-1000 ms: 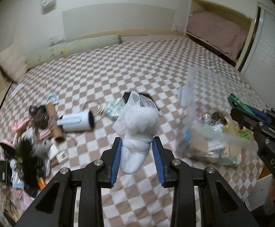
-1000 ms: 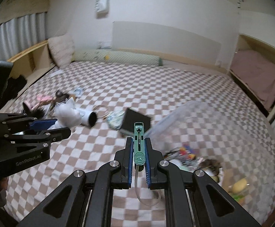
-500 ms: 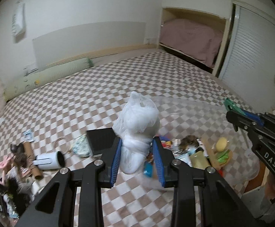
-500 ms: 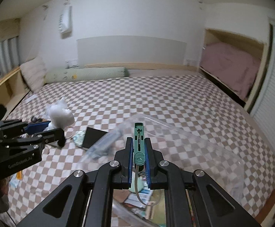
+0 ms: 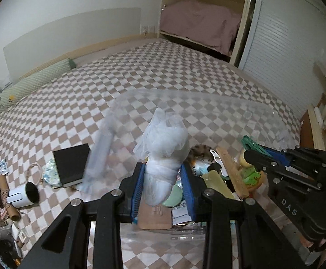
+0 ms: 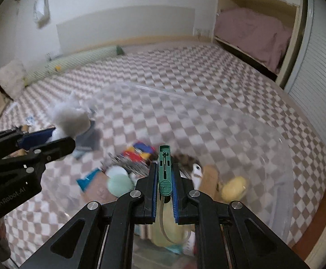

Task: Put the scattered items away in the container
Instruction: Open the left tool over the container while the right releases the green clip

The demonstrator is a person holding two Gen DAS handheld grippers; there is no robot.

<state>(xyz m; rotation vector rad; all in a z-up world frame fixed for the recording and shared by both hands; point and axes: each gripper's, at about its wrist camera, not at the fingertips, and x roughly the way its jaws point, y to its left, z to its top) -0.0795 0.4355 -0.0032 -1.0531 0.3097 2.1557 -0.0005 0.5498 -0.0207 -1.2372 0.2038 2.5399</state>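
- Left hand-held gripper (image 5: 164,187) is pinching a white mesh bundle (image 5: 163,154) between its blue pads, holding it up over the open mouth of the clear plastic bag (image 5: 248,112).
- Right hand-held gripper (image 6: 164,180) is clamping a green clip (image 6: 164,168) between its pads; the jaws are sitting nearly together on it, above the bag.
- Checkered bed (image 5: 140,71) is carrying everything; a green bolster (image 5: 28,85) is lying along its far edge.
- The clear plastic bag is lying open on the bed, already holding a yellow round item (image 6: 233,187), a pale green disc (image 6: 119,183), a brown card piece (image 5: 155,216) and other items too blurred to identify.
- Black notebook (image 5: 71,164) is lying on the bed just left of the bag.
- White cup (image 5: 24,195) is lying on its side further left, beside a cardboard tube (image 5: 6,197).
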